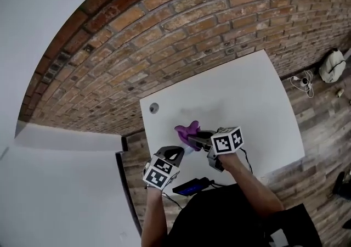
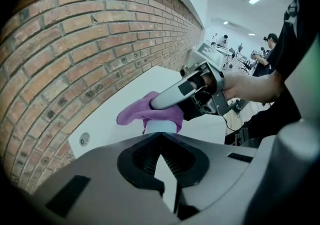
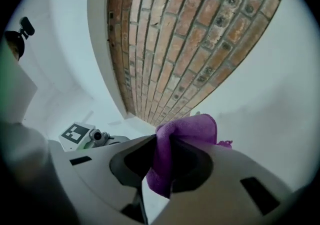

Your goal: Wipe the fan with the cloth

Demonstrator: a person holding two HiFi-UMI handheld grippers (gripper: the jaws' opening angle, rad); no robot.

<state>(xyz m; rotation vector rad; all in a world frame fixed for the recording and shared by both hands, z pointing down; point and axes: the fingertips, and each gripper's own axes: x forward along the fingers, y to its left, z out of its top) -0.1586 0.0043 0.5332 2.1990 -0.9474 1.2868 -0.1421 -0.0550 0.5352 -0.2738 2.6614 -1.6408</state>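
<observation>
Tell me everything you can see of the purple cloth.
The purple cloth is soft, fuzzy-looking fabric, bunched and folded. The right tongs are shut on a fold of it, holding it above the white table; its loose end drapes over a pale object by the left tongs.

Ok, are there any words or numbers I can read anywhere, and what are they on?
No readable words or numbers anywhere.
Left cube, right cube: black-and-white square patterns, not letters.
Dark device near the person: too small to read.
</observation>
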